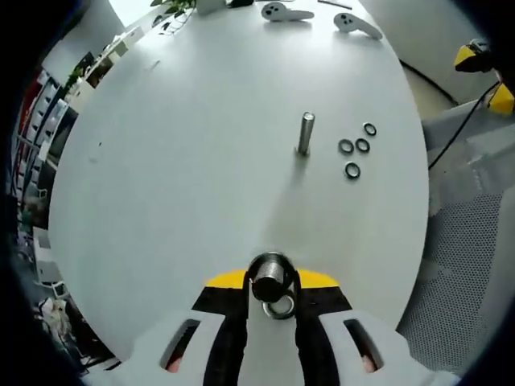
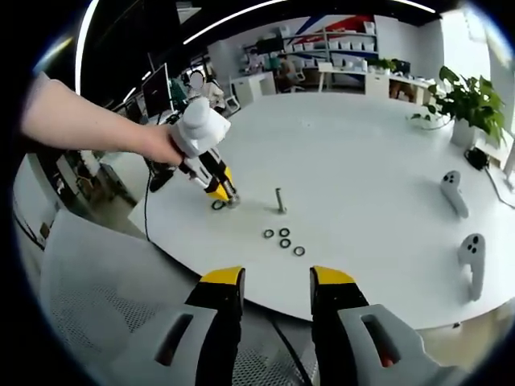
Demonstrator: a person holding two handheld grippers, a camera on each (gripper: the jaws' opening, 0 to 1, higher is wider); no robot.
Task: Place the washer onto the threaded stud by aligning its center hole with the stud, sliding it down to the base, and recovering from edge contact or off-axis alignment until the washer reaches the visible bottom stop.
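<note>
A threaded stud point(image 1: 306, 133) point(image 2: 280, 200) stands upright on the white round table point(image 1: 185, 161) point(image 2: 362, 161). Several loose washers point(image 1: 352, 170) point(image 2: 285, 242) lie just beside it. My left gripper point(image 1: 271, 283) point(image 2: 228, 198) is low over the near table edge, well short of the stud. It is shut on a short metal cylinder point(image 1: 269, 277) seen end-on, and a silvery washer point(image 1: 281, 307) sits between the jaws right behind it. In the right gripper view a dark ring point(image 2: 218, 206) lies at its tip. My right gripper point(image 2: 277, 283) hangs open off the table edge, holding nothing.
A person's hand point(image 2: 153, 145) holds the left gripper. Two white controllers point(image 1: 286, 12) point(image 2: 471, 257) lie on the table's far part. A potted plant point(image 2: 463, 100) stands at one edge. A grey mesh chair point(image 1: 467, 265) point(image 2: 88, 297) stands beside the table.
</note>
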